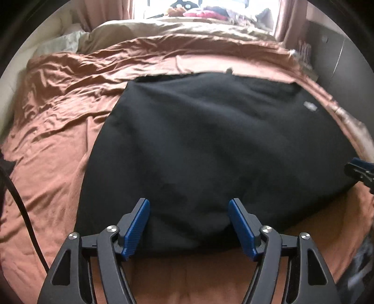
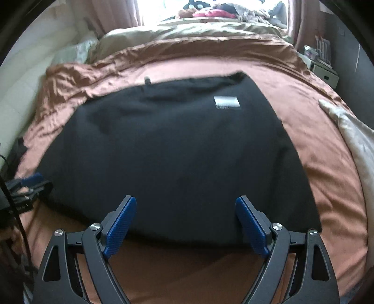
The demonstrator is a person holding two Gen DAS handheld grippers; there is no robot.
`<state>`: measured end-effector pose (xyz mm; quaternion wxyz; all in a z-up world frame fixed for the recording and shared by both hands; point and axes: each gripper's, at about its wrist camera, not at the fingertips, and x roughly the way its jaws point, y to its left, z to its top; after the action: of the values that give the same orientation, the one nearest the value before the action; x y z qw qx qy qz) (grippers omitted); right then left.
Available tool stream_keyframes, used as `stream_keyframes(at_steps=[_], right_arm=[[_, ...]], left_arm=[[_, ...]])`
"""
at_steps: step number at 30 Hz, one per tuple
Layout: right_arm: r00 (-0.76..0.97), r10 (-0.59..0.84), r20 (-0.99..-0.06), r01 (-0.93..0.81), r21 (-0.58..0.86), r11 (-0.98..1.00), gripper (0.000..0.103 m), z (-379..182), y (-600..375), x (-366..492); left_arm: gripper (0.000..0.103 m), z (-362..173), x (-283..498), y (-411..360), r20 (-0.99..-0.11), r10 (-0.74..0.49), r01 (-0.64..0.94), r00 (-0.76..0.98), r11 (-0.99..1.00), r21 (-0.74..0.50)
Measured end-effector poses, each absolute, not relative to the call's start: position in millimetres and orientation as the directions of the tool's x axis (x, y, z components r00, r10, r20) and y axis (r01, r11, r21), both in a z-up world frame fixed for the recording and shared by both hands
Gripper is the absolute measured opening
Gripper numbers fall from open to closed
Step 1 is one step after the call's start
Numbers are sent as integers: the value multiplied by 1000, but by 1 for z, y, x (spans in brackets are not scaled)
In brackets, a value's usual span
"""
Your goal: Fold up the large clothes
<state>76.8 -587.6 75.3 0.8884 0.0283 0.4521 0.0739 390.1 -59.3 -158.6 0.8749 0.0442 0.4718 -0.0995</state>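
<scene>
A large black garment (image 1: 205,145) lies spread flat on a bed with a rust-brown sheet (image 1: 58,117); a small grey label (image 2: 227,102) shows near its far edge. My left gripper (image 1: 188,205) hovers open over the garment's near edge, with cloth below the blue pads but nothing pinched. In the right wrist view the same garment (image 2: 177,149) fills the middle, and my right gripper (image 2: 185,203) stands open above its near edge, gripping nothing. The right gripper's tip (image 1: 360,171) shows at the left view's right edge; the left gripper (image 2: 32,183) shows at the right view's left edge.
Beige bedding (image 2: 149,39) is bunched at the far end under a bright window with pink curtains (image 2: 296,16). A pale cloth (image 2: 353,140) lies on the bed's right side. A shelf with small items (image 2: 322,63) stands at far right. A black cable (image 1: 21,198) hangs at left.
</scene>
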Motion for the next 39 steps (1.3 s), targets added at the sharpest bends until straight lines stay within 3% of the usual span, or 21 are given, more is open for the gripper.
stream_keyframes(at_steps=[4, 11, 15, 19, 22, 24, 27, 31, 39], right_arm=[[580, 88, -810, -54, 70, 996, 86, 67, -612, 74], [568, -37, -822, 127, 43, 991, 86, 76, -653, 71], [608, -8, -794, 94, 61, 994, 86, 93, -637, 67], [629, 104, -770, -15, 122, 992, 73, 104, -600, 61], [610, 202, -766, -102, 177, 979, 57, 106, -566, 64], [604, 239, -760, -140, 194, 971, 54, 107, -554, 61], [586, 280, -760, -185, 211, 960, 42, 104, -541, 60], [557, 314, -769, -233, 218, 948, 33, 94, -530, 68], [506, 322, -800, -246, 224, 943, 25, 68, -520, 96]], left_arm=[[79, -165, 398, -36, -838, -82, 166, 539, 986, 10], [80, -159, 406, 21, -841, -18, 30, 540, 1000, -3], [80, -152, 403, 58, -836, -83, -46, 542, 991, -128], [80, -151, 400, 81, -833, -178, -89, 524, 961, -261], [80, -151, 395, 88, -836, -204, -99, 509, 951, -292], [79, -152, 392, 91, -830, -247, -90, 500, 938, -334], [75, -154, 391, 93, -819, -303, -88, 488, 916, -391], [62, -166, 390, 93, -816, -377, -99, 438, 882, -461], [60, -187, 394, 84, -812, -460, -109, 360, 843, -526]])
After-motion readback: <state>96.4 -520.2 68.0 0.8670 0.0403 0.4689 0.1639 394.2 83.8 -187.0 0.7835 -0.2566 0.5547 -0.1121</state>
